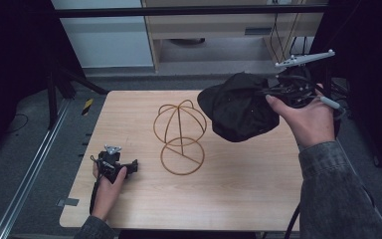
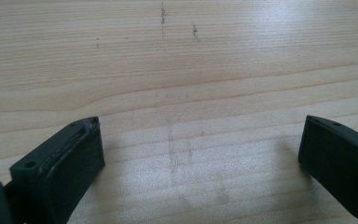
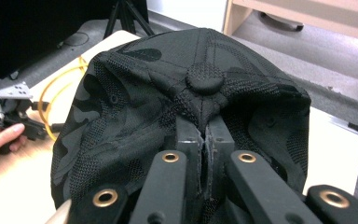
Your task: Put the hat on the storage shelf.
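Note:
A black camouflage cap [image 1: 236, 107] hangs in the air over the table's right half, pinched by my right gripper [image 1: 273, 92]. In the right gripper view the two jaws are shut together on the cap's fabric [image 3: 135, 107] just below its top button [image 3: 205, 77]. A gold wire hat stand [image 1: 180, 134], with a domed top and a ring base, stands upright at the table's middle, just left of the cap. My left gripper [image 1: 129, 167] rests near the table's left front, left of the stand. Its jaws stand wide apart over bare wood [image 2: 186, 93], holding nothing.
The light wooden table [image 1: 248, 184] has open surface in front and to the right. A tripod leg [image 1: 62, 84] and a floor rail [image 1: 30, 174] lie off its left side. A wooden cabinet [image 1: 219, 30] stands beyond the far edge.

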Demonstrator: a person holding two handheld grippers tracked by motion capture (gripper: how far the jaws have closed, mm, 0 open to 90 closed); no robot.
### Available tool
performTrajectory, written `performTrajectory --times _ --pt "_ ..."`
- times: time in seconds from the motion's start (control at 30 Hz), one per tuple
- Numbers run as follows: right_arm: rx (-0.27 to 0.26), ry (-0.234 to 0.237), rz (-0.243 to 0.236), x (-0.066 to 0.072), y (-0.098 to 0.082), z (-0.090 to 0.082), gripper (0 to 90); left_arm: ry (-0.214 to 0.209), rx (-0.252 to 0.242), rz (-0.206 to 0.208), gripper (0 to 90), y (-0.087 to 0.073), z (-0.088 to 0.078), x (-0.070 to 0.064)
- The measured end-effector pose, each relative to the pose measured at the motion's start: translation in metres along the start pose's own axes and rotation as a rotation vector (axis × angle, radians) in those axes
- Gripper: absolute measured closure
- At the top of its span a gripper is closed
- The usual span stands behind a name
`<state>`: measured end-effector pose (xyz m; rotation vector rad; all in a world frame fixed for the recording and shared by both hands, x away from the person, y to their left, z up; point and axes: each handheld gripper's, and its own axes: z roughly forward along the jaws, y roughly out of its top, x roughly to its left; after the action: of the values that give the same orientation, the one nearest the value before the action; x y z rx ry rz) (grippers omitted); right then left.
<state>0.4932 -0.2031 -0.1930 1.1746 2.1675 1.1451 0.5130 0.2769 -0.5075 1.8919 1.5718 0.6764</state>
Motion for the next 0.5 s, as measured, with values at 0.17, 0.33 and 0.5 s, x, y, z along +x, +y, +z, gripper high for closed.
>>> performTrajectory --times 0.17,0.33,0.5 --pt "-0.015 0.01 -0.005 0.007 0.009 0.003 87.4 0.0 0.0 0.0 0.0 0.0 0.0 0.0" --pt "-0.027 0.022 -0.023 0.018 0.022 0.006 87.4 0.0 0.0 0.0 0.0 0.0 0.0 0.0" --pt "-0.032 0.035 -0.033 0.025 0.029 0.01 87.4 0.0 0.0 0.0 0.0 0.0 0.0 0.0"
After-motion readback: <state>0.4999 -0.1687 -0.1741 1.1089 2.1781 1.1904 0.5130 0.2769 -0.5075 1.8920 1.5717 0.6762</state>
